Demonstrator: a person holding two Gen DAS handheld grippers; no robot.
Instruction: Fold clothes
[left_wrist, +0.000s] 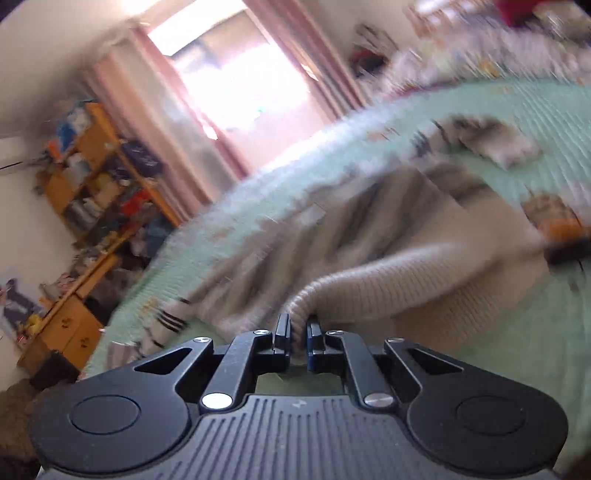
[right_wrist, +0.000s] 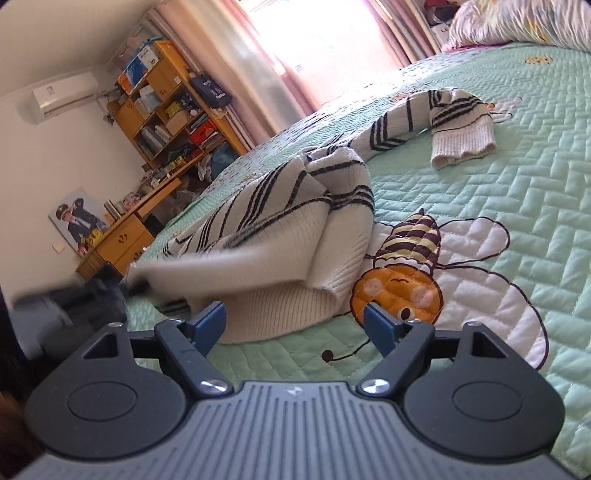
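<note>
Sweater (right_wrist: 280, 221) lies rumpled on the bed (right_wrist: 517, 192), cream knit w/ dark stripes, body bunched near the bed's edge and one sleeve (right_wrist: 461, 125) trailing off toward the far side, cuff lying flat on the quilt.

Left hand-held gripper (left_wrist: 298, 334) is pinched together on a ribbed edge of the knit, prob. the hem or a cuff (can't say which, left view is smeared). Cloth rises in a roll straight out of the jaws and runs ahead and to the right of it.

Right hand-held gripper (right_wrist: 294, 319) stands wide apart, nothing between the blue pads (right_wrist: 210, 319). Ribbed hem sits just ahead of it, a bit left of centre, close to the left pad but not touching as far as I can tell. Bee patch (right_wrist: 402, 284) on the quilt is just right of that hem, next to the right pad.

Key relation: the sweater's long axis runs away from both grippers, from the hem nearest them out to the far sleeve. Left hand already has its corner; right is the free one, and its nearest grab point is the hem dead ahead. My guess is the next step needs the right to close on that hem, so both hands hold the near edge and can lift or spread it before folding. Fold itself isn't begun yet, garment is not yet flat.
</note>
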